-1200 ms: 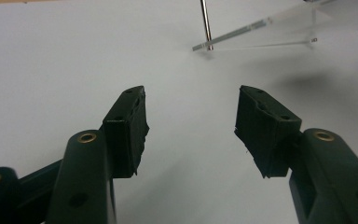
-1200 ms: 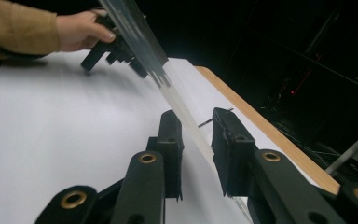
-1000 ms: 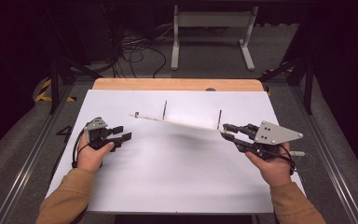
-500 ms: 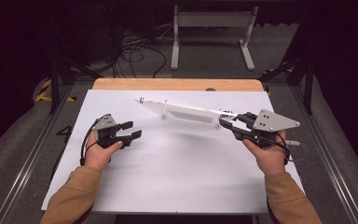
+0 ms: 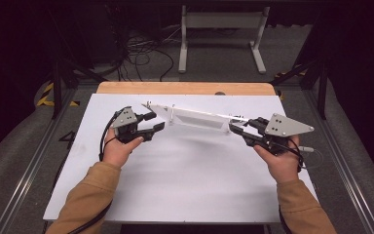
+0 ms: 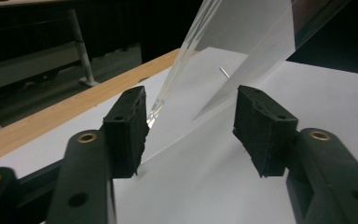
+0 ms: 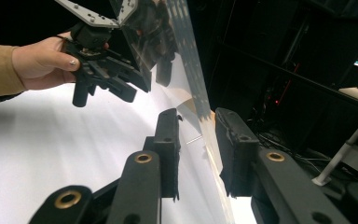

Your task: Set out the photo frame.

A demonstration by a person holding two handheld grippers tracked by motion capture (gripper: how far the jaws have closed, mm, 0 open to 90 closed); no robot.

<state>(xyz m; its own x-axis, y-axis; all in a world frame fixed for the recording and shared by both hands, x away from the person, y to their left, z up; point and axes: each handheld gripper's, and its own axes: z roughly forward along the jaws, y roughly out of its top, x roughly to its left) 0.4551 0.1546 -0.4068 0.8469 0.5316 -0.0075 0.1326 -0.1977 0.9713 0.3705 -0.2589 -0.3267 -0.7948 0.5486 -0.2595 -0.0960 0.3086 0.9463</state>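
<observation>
- Since a second ago, the clear acrylic panel (image 5: 195,117) went from lying low along the far part of the desk to hanging tilted above it, and the left gripper (image 5: 152,123) moved up and in toward the panel's left end.
- Desk (image 5: 185,185): white sheet over a wooden top, wood strip showing at the far edge.
- Panel: long, transparent, spanning between the two grippers in the high view, right end lower, small metal pins standing out of it.
- Right gripper (image 5: 238,128): grey three-cornered plate on top, at the panel's right end. In the right gripper view the panel edge (image 7: 200,116) ran between its jaws; jaws narrowly parted with the panel between, and I couldn't tell whether the pads pressed on it.
- Left gripper: jaws about half open and just been closing a bit. In the left gripper view the panel's corner (image 6: 205,70) sat between the pads, edge right against the left pad (image 6: 129,126), right pad clear of it; not clamped.
- Left hand (image 5: 119,148) and right hand (image 5: 282,163) each wrapped around a gripper body, tan sleeves.
</observation>
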